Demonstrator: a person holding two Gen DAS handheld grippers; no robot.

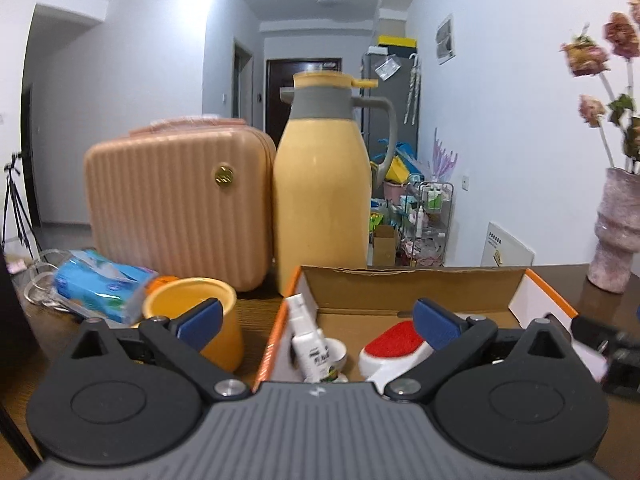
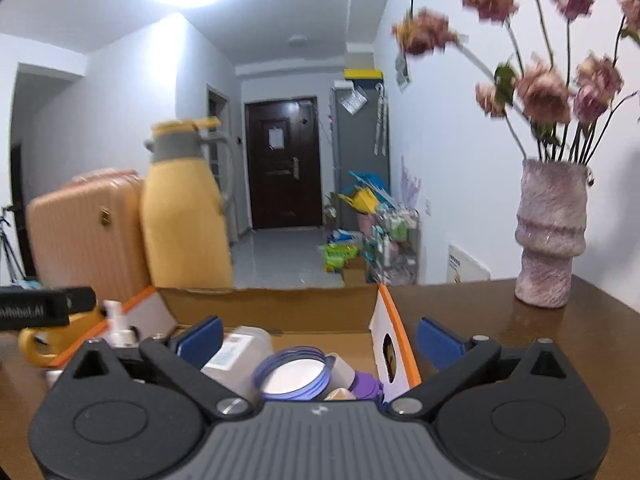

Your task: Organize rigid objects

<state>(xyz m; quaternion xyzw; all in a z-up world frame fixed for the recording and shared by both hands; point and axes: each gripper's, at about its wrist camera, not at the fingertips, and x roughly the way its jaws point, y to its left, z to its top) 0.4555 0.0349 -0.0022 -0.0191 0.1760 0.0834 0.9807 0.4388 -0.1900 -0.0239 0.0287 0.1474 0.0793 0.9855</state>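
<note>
1. Cardboard box [image 1: 400,288] on table [image 2: 480,312], holding spray bottle [image 1: 306,336], red-topped brush [image 1: 394,346], purple-rimmed lid [image 2: 294,376].
2. Left gripper [image 1: 316,322] spread apart, empty, above box edge.
3. Right gripper [image 2: 320,340] spread apart, empty, over box.
4. Yellow mug [image 1: 200,316] just left of box.

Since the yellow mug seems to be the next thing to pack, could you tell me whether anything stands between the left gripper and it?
Nothing visible does. The left gripper is open and empty, and the yellow mug sits just beyond its left finger, outside the cardboard box. The tissue pack lies beside the mug, farther left.
</note>
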